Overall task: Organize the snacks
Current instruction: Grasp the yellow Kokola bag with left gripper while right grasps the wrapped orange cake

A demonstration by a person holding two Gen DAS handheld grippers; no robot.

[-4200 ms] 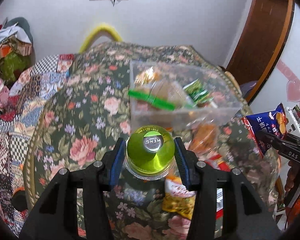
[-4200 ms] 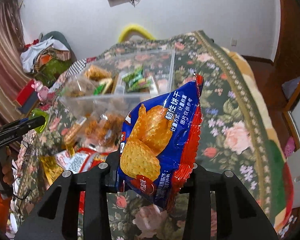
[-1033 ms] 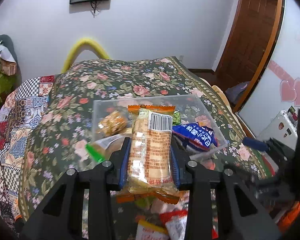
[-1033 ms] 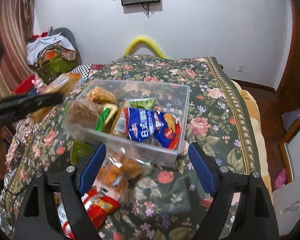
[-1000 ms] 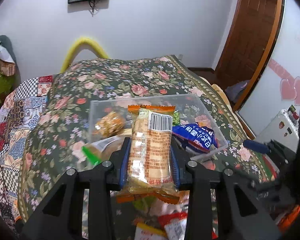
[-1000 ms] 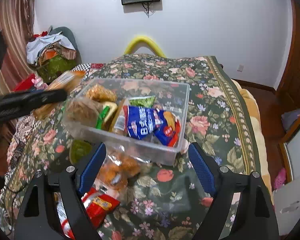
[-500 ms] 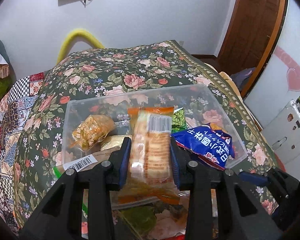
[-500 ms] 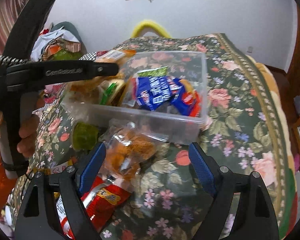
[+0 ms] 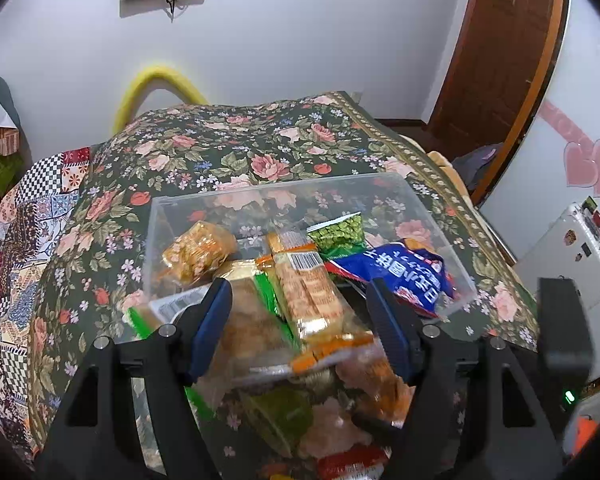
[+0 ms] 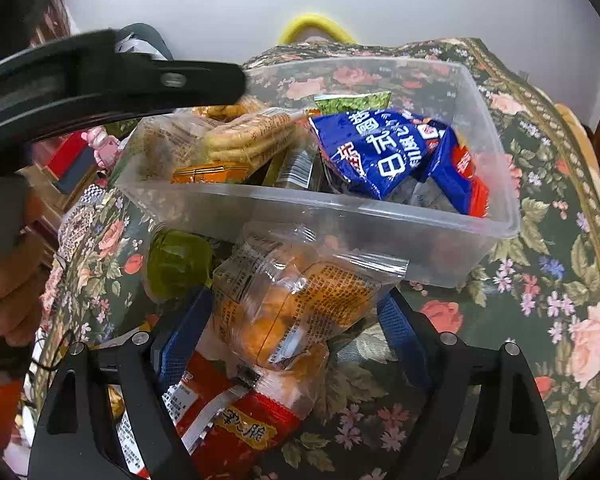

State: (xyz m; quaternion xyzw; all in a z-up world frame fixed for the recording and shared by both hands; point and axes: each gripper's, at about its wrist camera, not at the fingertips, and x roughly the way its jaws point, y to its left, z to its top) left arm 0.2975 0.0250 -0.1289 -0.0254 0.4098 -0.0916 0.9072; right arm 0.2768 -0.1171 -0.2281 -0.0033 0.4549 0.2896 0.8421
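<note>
A clear plastic box stands on the flowered cloth and holds several snack packs, among them a blue biscuit bag. My left gripper hangs over the box's near side and its jaws are opening. The orange-ended biscuit pack lies loose between them, tipped into the box with no pad pressing on it. In the right wrist view the same pack rests on the other snacks. My right gripper stands open in front of the box, with a clear bag of orange snacks on the cloth between its fingers.
A green bottle lid and a red packet lie beside the orange bag. The left gripper's black arm and the hand holding it cross the upper left. A wooden door and a white fridge stand to the right.
My left gripper's jaws have spread and let go of the biscuit pack, which dropped into the box. My right gripper sank and tilted down around the orange snack bag.
</note>
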